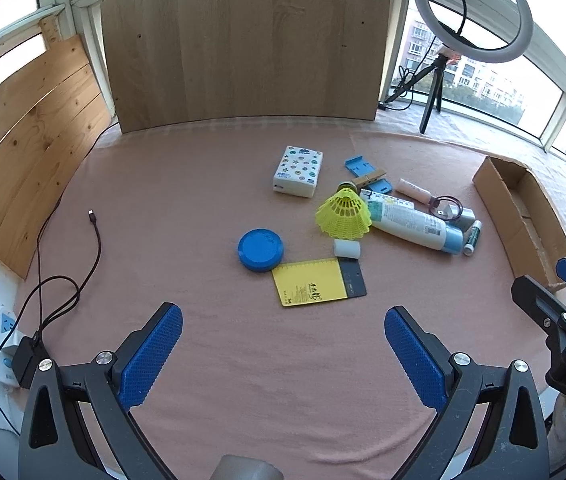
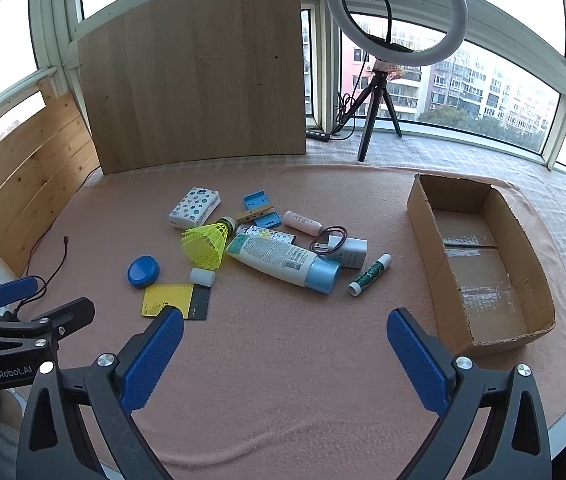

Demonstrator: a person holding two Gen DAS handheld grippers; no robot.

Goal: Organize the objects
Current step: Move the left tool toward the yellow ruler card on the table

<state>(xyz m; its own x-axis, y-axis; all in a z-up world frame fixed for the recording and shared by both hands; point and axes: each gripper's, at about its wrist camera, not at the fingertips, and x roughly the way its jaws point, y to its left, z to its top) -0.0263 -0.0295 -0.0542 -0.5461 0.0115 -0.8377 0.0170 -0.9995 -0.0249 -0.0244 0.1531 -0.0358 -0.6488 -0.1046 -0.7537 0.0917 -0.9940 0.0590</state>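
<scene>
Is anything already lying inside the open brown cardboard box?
No, the open brown cardboard box shows only its bare taped floor.

yellow shuttlecock [image 2: 205,246], blue round tin [image 2: 143,271], star-patterned white tissue pack [image 2: 195,208], brown box [image 2: 479,264]

The scene is lit by soft daylight from the windows [image 2: 483,92] behind; the sky panes are blown out to white. The ring light [image 2: 397,12] is seen unlit. Only faint shadows are cast on the pink cloth [image 1: 203,208]. Strong fisheye bending and dark vignetting are seen at the edges. The centre is rendered sharply.
</scene>
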